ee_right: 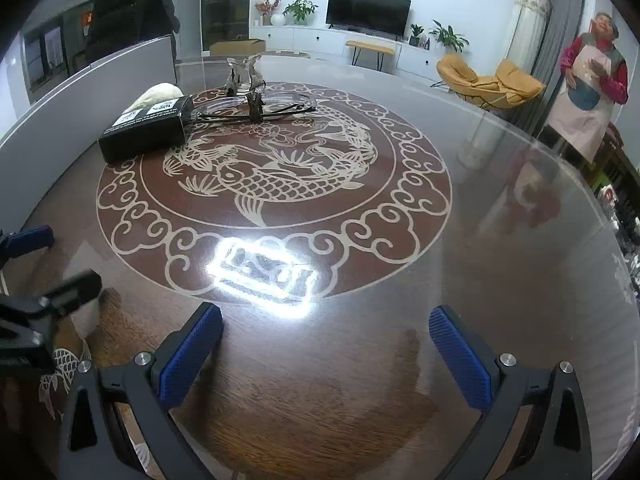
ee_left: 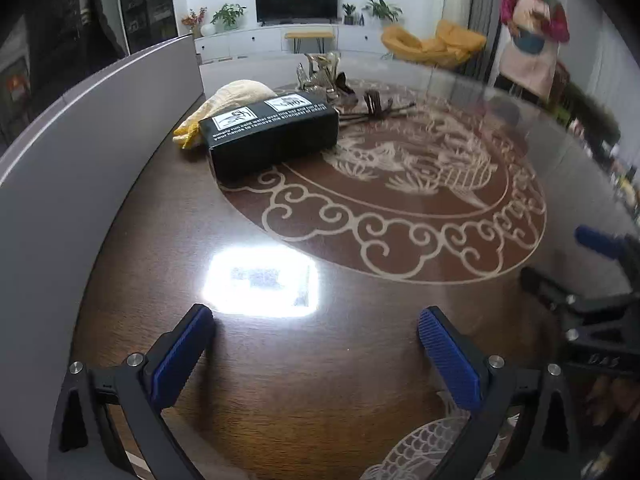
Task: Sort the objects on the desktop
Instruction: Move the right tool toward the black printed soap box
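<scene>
Resting on the table (ee_right: 500,208): 1 black box (ee_left: 272,132), 1 yellow cloth (ee_left: 224,104); both claws gape, empty.

left gripper (ee_left: 316,320): wide apart, empty, above table (ee_left: 320,360) | black box (ee_left: 272,136) far side, touching yellow cloth (ee_left: 228,104) | right gripper (ee_left: 576,256) at right edge

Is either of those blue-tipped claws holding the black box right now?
No, the black box lies far off on the table, while the left gripper is open and empty.
</scene>
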